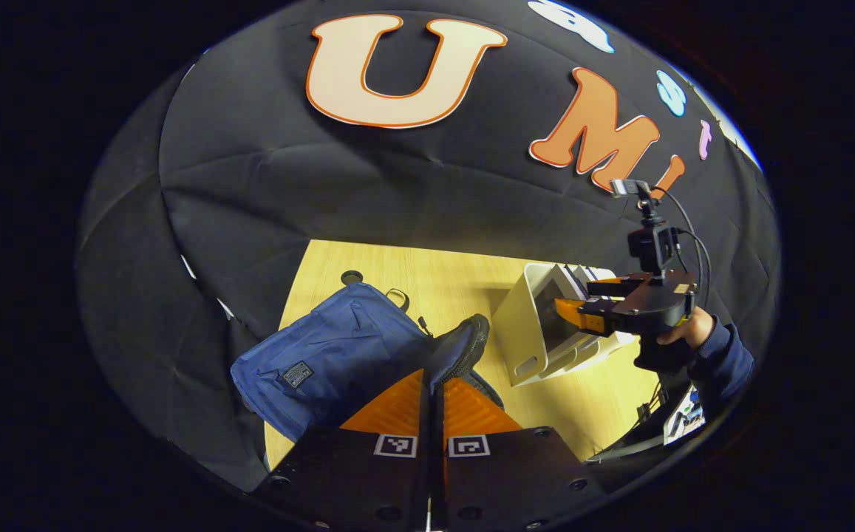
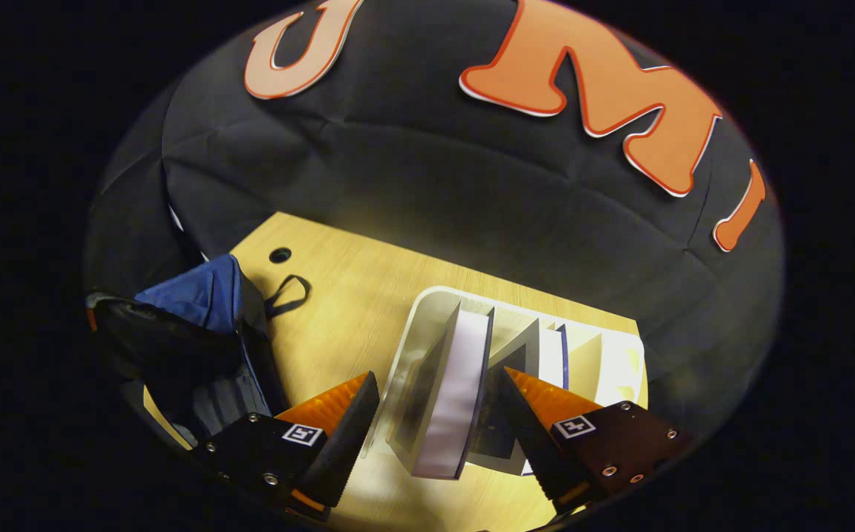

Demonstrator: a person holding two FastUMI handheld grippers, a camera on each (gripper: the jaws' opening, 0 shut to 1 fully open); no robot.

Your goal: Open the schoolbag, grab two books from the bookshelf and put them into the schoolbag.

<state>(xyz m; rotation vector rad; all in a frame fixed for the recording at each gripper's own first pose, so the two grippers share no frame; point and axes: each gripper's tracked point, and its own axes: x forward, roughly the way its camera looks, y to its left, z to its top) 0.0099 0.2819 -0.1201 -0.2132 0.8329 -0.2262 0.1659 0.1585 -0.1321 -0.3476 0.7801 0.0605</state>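
Observation:
The blue schoolbag (image 1: 324,355) lies on the wooden table (image 1: 457,273). My left gripper (image 1: 433,373) is shut on the bag's black zippered flap (image 1: 462,341) and holds it lifted. In the right gripper view the bag (image 2: 209,295) gapes open, dark inside. A white bookshelf (image 1: 527,325) stands to its right with several upright books. My right gripper (image 2: 438,421) is open, its fingers straddling the top of a thick book (image 2: 451,384) with a pale page edge at the shelf's (image 2: 619,347) near end. In the left gripper view a hand holds that right gripper (image 1: 582,314) at the shelf.
More books (image 2: 545,355) stand behind the thick one. A black strap loop (image 2: 290,292) and a round cable hole (image 2: 279,256) lie on the table (image 2: 346,295) between bag and wall. The black cloth wall runs close behind the table.

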